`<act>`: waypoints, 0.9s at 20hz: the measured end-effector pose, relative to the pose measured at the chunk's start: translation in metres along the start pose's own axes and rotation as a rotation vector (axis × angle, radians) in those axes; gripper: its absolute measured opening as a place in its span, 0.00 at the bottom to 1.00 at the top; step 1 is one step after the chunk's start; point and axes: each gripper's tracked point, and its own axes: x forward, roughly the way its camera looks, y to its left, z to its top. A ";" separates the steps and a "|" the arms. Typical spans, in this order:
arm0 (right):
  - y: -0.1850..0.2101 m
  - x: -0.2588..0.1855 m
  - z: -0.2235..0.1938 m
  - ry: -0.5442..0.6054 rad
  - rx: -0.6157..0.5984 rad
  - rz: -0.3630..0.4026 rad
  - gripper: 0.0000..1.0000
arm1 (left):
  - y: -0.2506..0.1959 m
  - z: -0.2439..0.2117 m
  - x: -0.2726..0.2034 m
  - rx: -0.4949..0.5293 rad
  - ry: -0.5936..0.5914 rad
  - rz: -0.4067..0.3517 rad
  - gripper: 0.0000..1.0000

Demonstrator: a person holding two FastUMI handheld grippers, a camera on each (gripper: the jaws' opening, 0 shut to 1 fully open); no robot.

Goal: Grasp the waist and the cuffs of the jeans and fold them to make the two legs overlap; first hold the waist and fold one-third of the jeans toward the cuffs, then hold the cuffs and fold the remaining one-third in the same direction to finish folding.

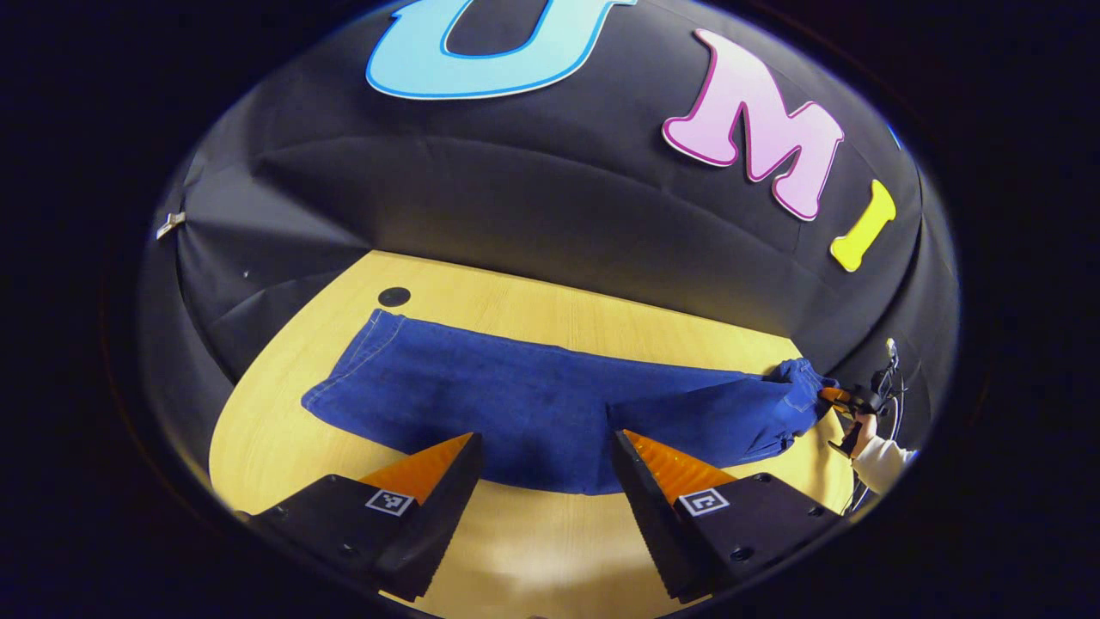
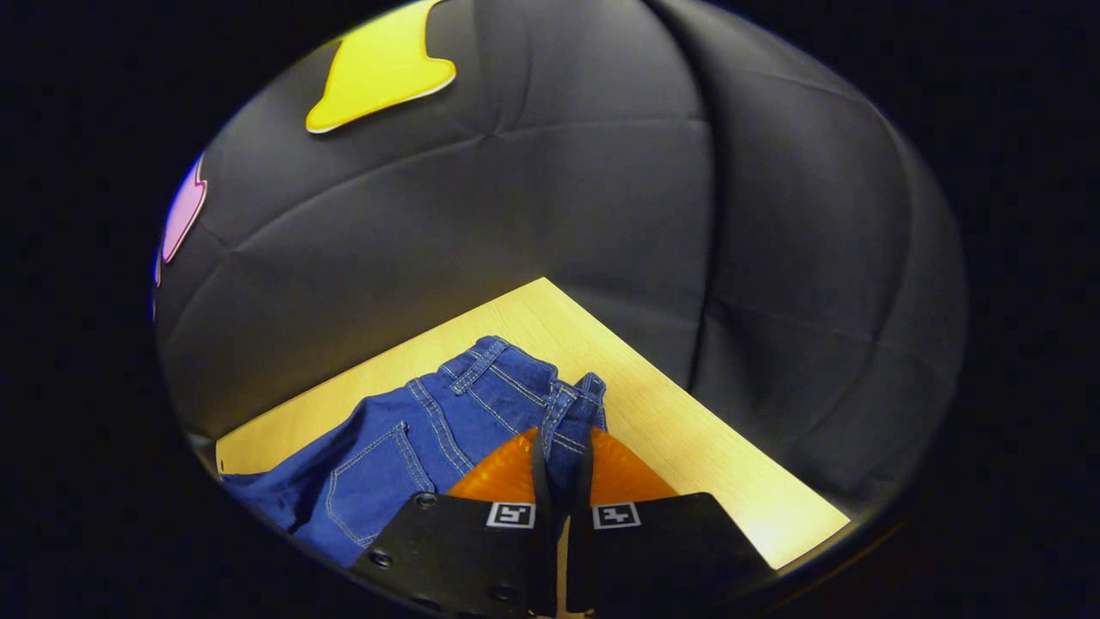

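1. jeans (image 1: pixel 533 404) lie flat along the wooden table (image 1: pixel 533 550), legs overlapped, waist (image 2: pixel 507 378) at the right end.
2. right gripper (image 2: pixel 563 447) is clamped on the waist.
3. left gripper (image 1: pixel 546 447) is spread wide, holding nothing, at the jeans' near edge.

We're looking into a recording booth: black cloth walls (image 1: pixel 533 206) are closing in around a pale wooden table (image 1: pixel 550 309), the cloth is creasing into a corner (image 2: pixel 705 258) right behind the tabletop's edge, and bright light is falling on the wood.
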 end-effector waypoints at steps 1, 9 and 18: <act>0.006 -0.006 0.012 -0.036 0.004 0.007 0.09 | 0.003 -0.001 -0.002 -0.001 -0.001 0.004 0.96; 0.079 -0.131 0.073 -0.299 -0.267 0.247 0.09 | 0.027 0.007 -0.013 -0.033 -0.063 0.018 0.96; 0.087 -0.206 -0.030 -0.332 -0.648 0.549 0.08 | 0.115 0.040 -0.009 -0.093 -0.246 0.156 0.92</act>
